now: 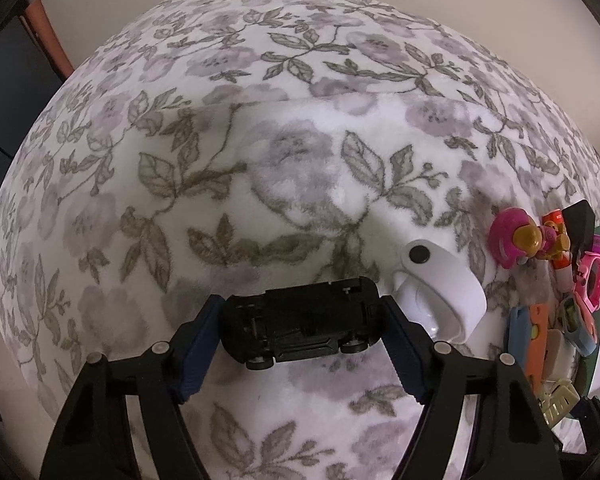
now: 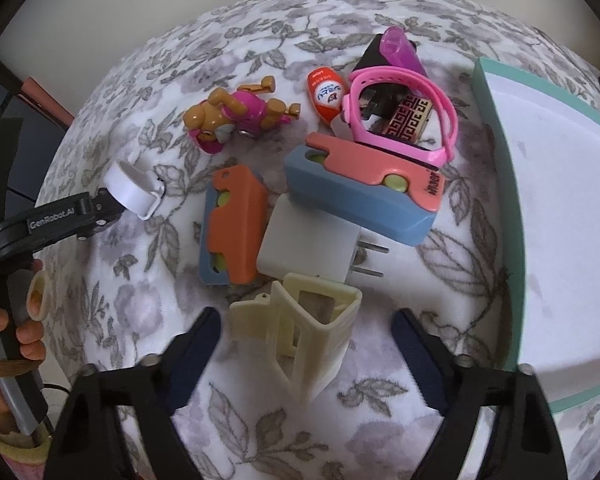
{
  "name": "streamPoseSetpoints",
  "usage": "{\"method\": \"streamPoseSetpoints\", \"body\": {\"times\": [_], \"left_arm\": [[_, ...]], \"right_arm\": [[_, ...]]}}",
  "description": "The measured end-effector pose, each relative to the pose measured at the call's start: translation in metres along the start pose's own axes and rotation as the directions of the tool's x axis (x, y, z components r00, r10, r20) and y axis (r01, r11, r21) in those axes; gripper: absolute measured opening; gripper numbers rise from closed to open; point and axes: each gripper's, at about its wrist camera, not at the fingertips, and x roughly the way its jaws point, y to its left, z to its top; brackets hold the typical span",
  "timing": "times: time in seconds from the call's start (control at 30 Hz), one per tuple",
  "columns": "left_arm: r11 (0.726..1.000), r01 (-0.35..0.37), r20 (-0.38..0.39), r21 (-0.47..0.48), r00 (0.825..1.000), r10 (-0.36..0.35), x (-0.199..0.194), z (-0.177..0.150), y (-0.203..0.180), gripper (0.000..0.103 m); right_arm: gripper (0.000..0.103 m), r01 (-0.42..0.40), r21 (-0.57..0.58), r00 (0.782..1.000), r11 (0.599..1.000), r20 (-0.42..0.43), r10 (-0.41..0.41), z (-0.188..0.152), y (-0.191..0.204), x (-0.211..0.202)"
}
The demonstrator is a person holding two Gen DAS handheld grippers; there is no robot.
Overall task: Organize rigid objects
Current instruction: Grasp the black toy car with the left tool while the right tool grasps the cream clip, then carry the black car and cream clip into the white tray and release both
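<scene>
In the left wrist view a black toy car [image 1: 296,328] lies upside down, wheels up, on the floral blanket [image 1: 300,160]. My left gripper [image 1: 300,310] is shut on it, one blue pad against each end. In the right wrist view a cream hair clip [image 2: 312,332] lies between the fingers of my right gripper [image 2: 306,320]. That gripper is open, with a gap on each side of the clip. A teal-rimmed white box [image 2: 496,160] stands at the right.
Beyond the clip lie a white plug adapter [image 2: 308,244], two orange-and-blue cases [image 2: 236,224] [image 2: 364,196], a pink watch [image 2: 404,120], an orange tube [image 2: 326,92] and a pink toy dog [image 2: 236,116]. A white band [image 1: 440,292] sits right of the car. A person's hand [image 2: 4,332] shows at left.
</scene>
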Motion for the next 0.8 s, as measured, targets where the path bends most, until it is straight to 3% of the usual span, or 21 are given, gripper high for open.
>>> {"method": "streamPoseSetpoints", "body": {"times": [0.2,0.53,0.8], "left_arm": [[1.0,-0.01,-0.012,-0.025,1.0,0.01,-0.014,-0.005,0.008,0.077],[0.999,-0.014,-0.01,-0.044,1.0,0.013,-0.047,-0.019,-0.002,0.077],[1.0,-0.006,0.036,-0.002,0.999,0.006,-0.086,-0.022,-0.043,0.077]], "right_arm": [[0.058,-0.032,0.002,0.999,0.999,0.002,0.032,-0.003,-0.001,-0.005],[0.058,-0.079,0.03,0.997,0.996,-0.001,0.079,-0.011,-0.009,-0.013],[0.058,-0.127,0.062,0.991,0.99,0.06,0.124,-0.017,-0.025,-0.044]]}}
